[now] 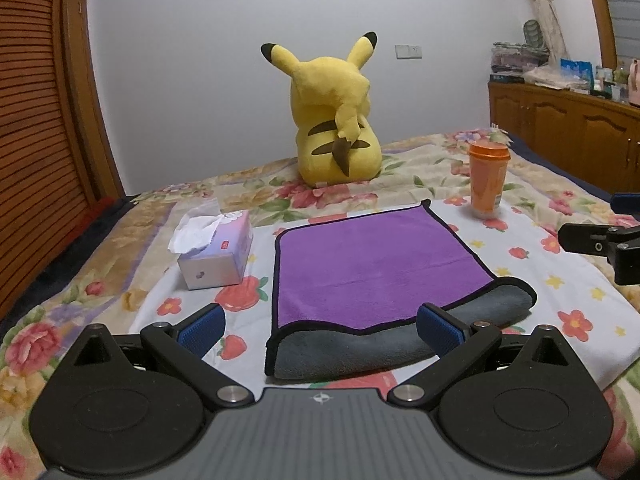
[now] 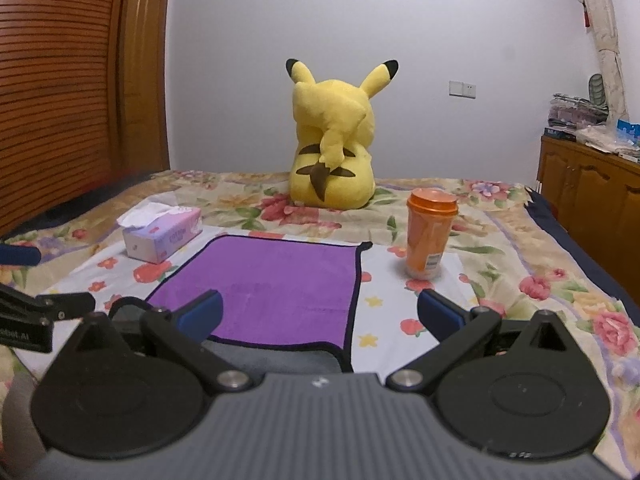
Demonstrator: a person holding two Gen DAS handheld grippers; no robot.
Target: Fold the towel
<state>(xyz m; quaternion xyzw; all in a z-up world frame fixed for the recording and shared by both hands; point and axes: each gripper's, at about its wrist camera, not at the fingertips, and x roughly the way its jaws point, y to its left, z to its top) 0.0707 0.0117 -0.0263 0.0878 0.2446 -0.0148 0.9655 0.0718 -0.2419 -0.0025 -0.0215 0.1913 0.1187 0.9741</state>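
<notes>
A purple towel (image 1: pixel 372 264) with a black hem and a grey underside lies on the flowered bed sheet. Its near edge is folded, so a grey band (image 1: pixel 360 350) shows in front. The towel also shows in the right wrist view (image 2: pixel 272 292). My left gripper (image 1: pixel 320 330) is open, its blue fingers to either side of the towel's near left corner, just above it. My right gripper (image 2: pixel 320 316) is open over the towel's near right corner. Neither holds anything.
A tissue box (image 1: pixel 216 252) sits left of the towel. An orange lidded cup (image 1: pixel 488 180) stands at the towel's far right. A yellow plush toy (image 1: pixel 336 120) sits behind. A wooden cabinet (image 1: pixel 568 128) is at the right, a slatted wooden door (image 1: pixel 36 120) at the left.
</notes>
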